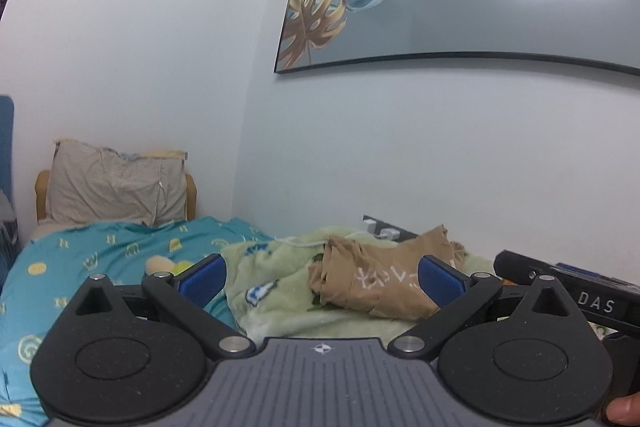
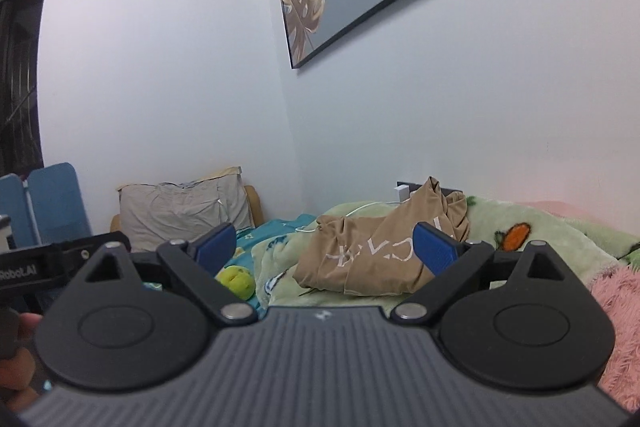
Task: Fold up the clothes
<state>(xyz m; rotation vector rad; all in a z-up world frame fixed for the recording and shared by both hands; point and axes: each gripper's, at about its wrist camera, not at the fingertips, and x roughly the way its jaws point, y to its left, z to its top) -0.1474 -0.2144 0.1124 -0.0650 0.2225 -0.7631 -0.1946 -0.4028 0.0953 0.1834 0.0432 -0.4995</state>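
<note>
A crumpled tan garment with white lettering lies in a heap on a light green blanket on the bed. It also shows in the right wrist view. My left gripper is open and empty, held level a short way in front of the garment. My right gripper is open and empty, also short of the garment. Its body shows at the right edge of the left wrist view. The left gripper's body shows at the left edge of the right wrist view.
A teal patterned sheet covers the left of the bed, with a grey pillow at the head. A yellow-green plush toy lies by the blanket. A pink fluffy blanket lies at the right. The wall stands close behind the bed.
</note>
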